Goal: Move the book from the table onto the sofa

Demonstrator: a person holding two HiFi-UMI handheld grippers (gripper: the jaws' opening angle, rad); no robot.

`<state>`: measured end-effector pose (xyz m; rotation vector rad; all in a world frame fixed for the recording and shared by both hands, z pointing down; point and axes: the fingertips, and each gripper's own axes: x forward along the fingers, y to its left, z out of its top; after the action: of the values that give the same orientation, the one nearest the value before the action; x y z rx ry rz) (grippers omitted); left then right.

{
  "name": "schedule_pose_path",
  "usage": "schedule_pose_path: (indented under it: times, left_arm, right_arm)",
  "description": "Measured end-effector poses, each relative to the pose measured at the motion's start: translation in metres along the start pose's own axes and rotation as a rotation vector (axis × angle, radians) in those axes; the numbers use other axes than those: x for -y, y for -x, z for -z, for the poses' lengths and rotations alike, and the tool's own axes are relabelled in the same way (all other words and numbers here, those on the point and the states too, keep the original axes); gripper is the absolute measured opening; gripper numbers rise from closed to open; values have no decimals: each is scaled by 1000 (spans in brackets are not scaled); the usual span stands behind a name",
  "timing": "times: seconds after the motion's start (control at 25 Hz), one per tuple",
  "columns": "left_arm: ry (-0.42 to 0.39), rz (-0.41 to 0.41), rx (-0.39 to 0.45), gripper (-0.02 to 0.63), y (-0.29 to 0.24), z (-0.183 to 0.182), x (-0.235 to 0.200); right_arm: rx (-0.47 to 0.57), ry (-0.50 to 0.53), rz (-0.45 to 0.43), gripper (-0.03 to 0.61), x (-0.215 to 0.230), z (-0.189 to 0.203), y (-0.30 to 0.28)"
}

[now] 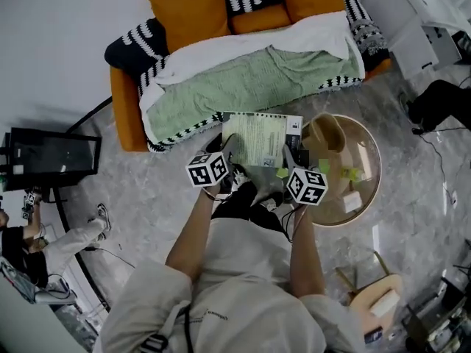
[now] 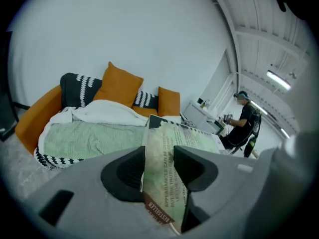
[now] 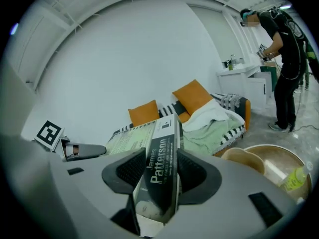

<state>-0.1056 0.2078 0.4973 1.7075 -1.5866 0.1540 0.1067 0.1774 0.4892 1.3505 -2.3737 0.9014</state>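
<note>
The carry step is judged to be in hand. The book (image 1: 257,138) is held aloft, clear of the surface (image 1: 368,169), at the front edge of the sofa (image 1: 126,109). Its left edge is clamped by the left claw (image 2: 159,169) and its spine by the right claw (image 3: 162,171). A forward reach and a level lowering onto the seat are called for next.

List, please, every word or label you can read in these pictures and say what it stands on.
"James Patterson": spine of the book, right gripper view.
"APPEARANCES CAN BE": its back cover, left gripper view.
"BUT THE TRUTH": line below that.
"ESTSELLER": brown band lower down.
Smaller print: too small to read.
</note>
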Motion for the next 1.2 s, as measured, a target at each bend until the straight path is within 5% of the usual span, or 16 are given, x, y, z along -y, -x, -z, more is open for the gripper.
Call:
schedule_pose_path:
  times: [0.48, 0.92, 1.2]
  left_arm:
    - [106, -30, 137, 158, 30, -65, -66]
    - [129, -76, 126, 153, 20, -87, -117]
    - [147, -143, 160, 153, 44, -96, -146]
  right_arm:
    - [-4, 96, -143, 195, -78, -50, -66]
    - [-41, 143, -166, 192, -112, -54, -117]
    - [-62, 194, -259, 193, -150, -56, -142]
